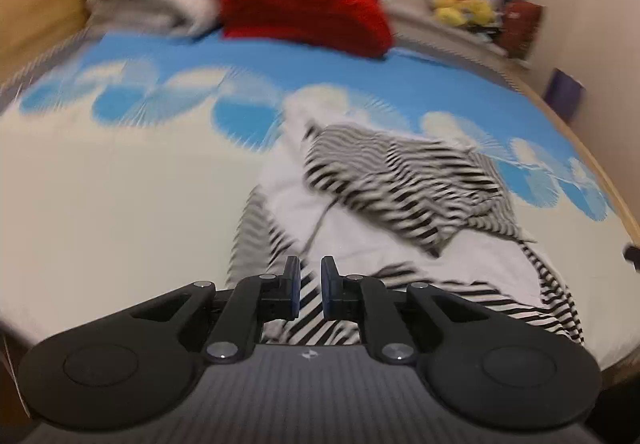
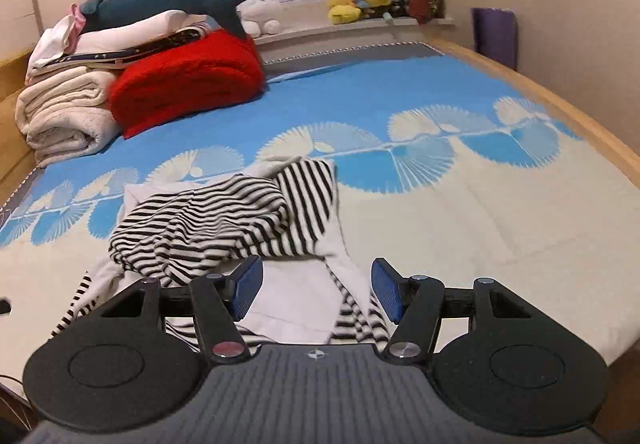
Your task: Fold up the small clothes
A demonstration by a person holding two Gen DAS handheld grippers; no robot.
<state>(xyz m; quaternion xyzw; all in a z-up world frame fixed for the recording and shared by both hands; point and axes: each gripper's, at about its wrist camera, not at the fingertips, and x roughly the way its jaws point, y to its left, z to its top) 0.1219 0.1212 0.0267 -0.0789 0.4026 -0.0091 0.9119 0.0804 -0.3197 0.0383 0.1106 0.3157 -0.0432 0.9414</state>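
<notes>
Left hand-held gripper [image 1: 310, 286] hovers with its jaws narrowed to a slim gap, nothing pinched; right hand-held gripper [image 2: 316, 290] stands wide and empty. Below both, on the bed [image 2: 500, 212], lies the striped garment [image 2: 224, 220], crumpled, white lining exposed, its long axis running from the near edge toward the blue band.

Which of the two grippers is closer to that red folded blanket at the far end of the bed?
Too close to call. The left gripper and right gripper both hover over the striped black-and-white garment, well short of the red folded blanket.
</notes>
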